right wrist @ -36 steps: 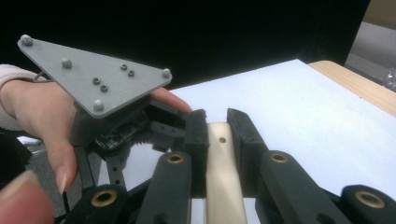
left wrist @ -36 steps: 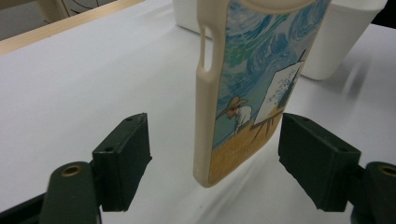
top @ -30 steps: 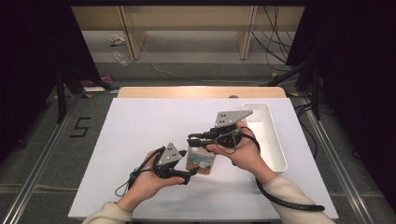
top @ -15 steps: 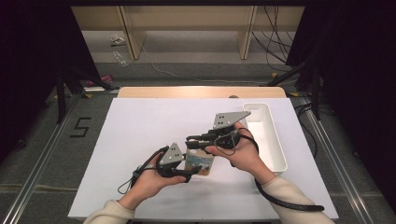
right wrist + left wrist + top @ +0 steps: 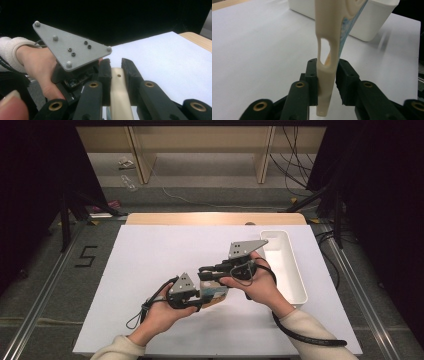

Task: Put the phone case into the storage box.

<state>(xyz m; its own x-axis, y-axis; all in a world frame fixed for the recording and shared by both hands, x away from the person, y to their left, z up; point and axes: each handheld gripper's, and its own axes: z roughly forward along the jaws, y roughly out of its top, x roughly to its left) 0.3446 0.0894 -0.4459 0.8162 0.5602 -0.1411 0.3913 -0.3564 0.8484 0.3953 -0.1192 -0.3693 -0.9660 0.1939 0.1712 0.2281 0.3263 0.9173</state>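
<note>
1. The cream plastic handle-like piece with a slot cut through it and a blue-printed card on one side [image 5: 329, 45] is up off the table, held between the two grippers near the front middle of the white sheet.
2. The left gripper [image 5: 327, 82] has just been closing its black jaws; the left pad now touches the cream piece's lower end, while a sliver of gap shows at the right pad, so a full clamp is hard to confirm.
3. In the right gripper view, the right gripper [image 5: 116, 68] has both jaws narrow and pressed flat on the cream bar's sides: a firm hold.
4. From above, the left gripper [image 5: 187, 292] and right gripper [image 5: 220, 270] sit nose to nose, the piece [image 5: 216, 292] bridging them.
5. The left hand [image 5: 160, 312] comes in from the front edge, and the right hand [image 5: 260, 287] lies just inside the tray.
6. The long white plastic tray [image 5: 292, 270] stands close on the right, its near wall beside the right hand.
7. The white table sheet [image 5: 150, 255] spreads wide and bare to the left and towards the far wooden edge [image 5: 215, 218]; the front edge is near the forearms.
</note>
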